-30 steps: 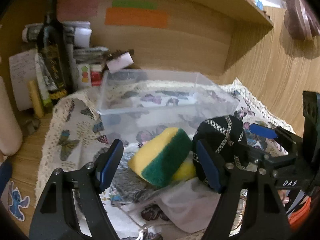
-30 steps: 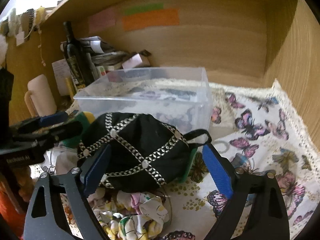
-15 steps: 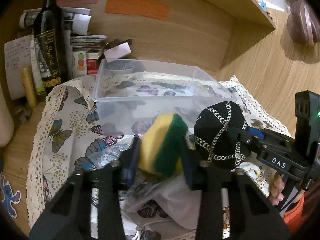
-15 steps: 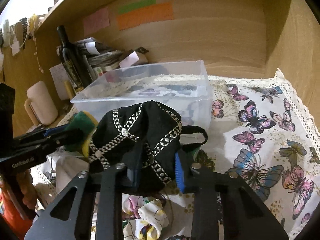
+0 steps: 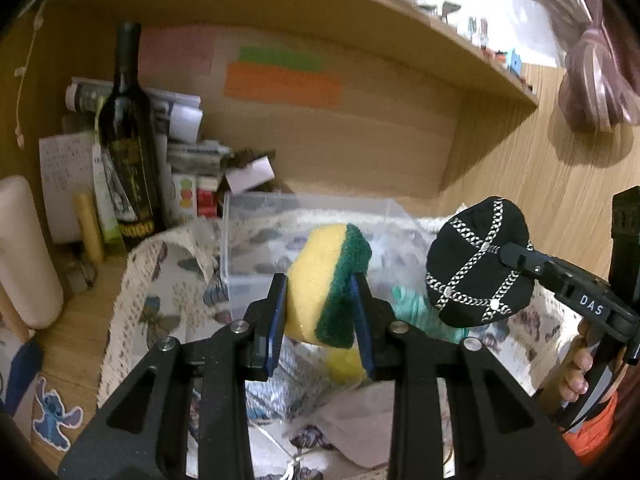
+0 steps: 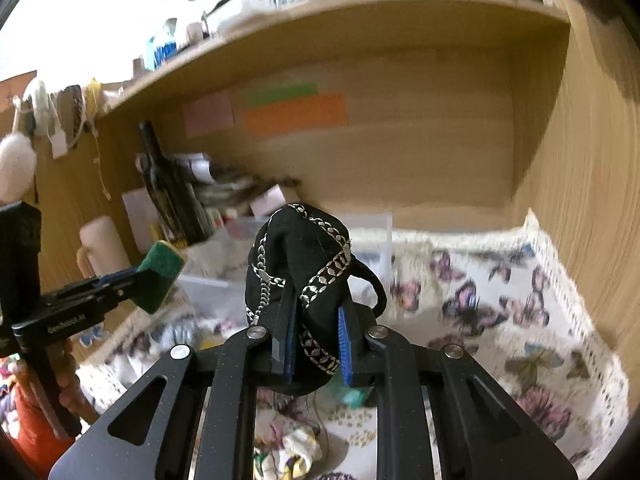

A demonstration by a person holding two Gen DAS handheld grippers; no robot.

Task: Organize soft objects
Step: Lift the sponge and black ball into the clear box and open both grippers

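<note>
My left gripper (image 5: 320, 312) is shut on a yellow and green sponge (image 5: 326, 280) and holds it in the air in front of a clear plastic bin (image 5: 256, 240). My right gripper (image 6: 314, 340) is shut on a black cap with silver chain trim (image 6: 300, 264), lifted above the butterfly cloth (image 6: 500, 312). The cap (image 5: 480, 268) also shows at the right of the left wrist view, and the sponge (image 6: 160, 276) at the left of the right wrist view. The bin (image 6: 224, 280) lies behind both.
A dark wine bottle (image 5: 128, 140), papers and small boxes crowd the back left corner. A cream cylinder (image 5: 24, 252) stands at far left. More soft items, a second sponge (image 5: 346, 364), teal cloth (image 5: 412, 308) and a floral scrunchie (image 6: 296, 452), lie on the cloth. Wooden walls enclose the right side.
Both grippers closed, the left on the sponge and the right on the cap, and lifted them up off the pile on the cloth.
</note>
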